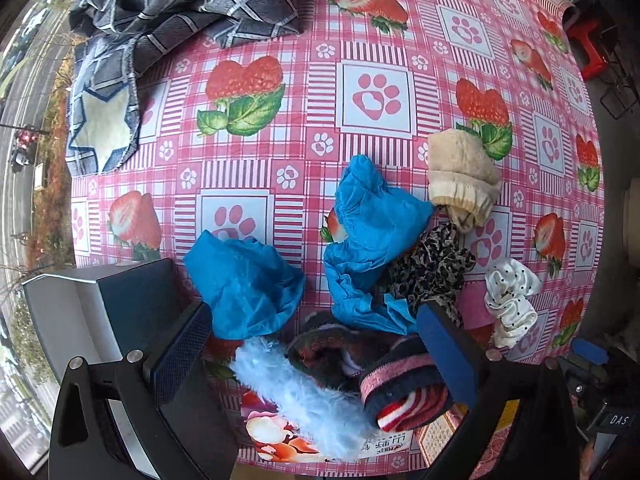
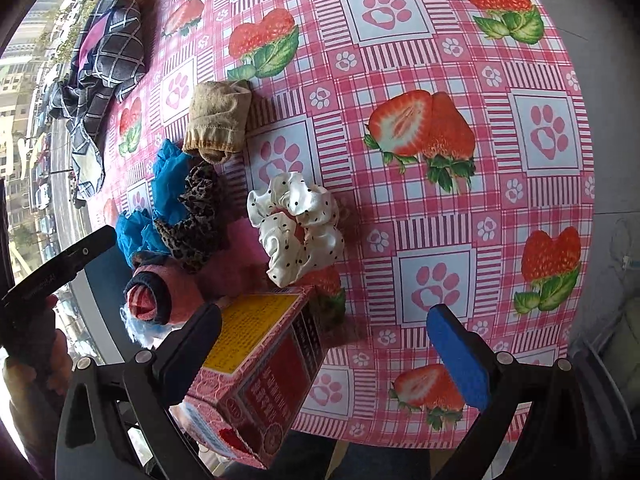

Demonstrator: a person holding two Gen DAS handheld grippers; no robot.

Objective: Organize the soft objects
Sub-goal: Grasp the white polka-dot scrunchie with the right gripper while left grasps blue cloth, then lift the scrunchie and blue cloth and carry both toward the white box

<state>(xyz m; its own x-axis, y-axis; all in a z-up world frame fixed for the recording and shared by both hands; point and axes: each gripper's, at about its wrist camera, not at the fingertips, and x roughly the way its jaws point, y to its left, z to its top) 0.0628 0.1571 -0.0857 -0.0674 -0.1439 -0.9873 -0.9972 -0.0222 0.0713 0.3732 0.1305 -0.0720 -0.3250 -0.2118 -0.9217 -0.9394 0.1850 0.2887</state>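
A heap of soft things lies on the strawberry tablecloth (image 1: 376, 92). My left gripper (image 1: 316, 352) is open over a pale blue fluffy piece (image 1: 296, 392), a dark sock (image 1: 332, 356) and a rolled striped sock (image 1: 404, 396), which touches its right finger. Beyond lie two blue shoe covers (image 1: 244, 288), a leopard scrunchie (image 1: 432, 264), a beige sock (image 1: 460, 172) and a white dotted scrunchie (image 1: 510, 300). My right gripper (image 2: 326, 354) is open, with a red box (image 2: 260, 368) against its left finger and the white dotted scrunchie (image 2: 298, 232) ahead.
A crumpled grey plaid cloth (image 1: 180, 4) lies at the far left of the table. A grey box (image 1: 92, 304) stands by the left finger. A hand (image 2: 48, 344) holds the left gripper's handle at the right view's left edge. The table edge runs close below both grippers.
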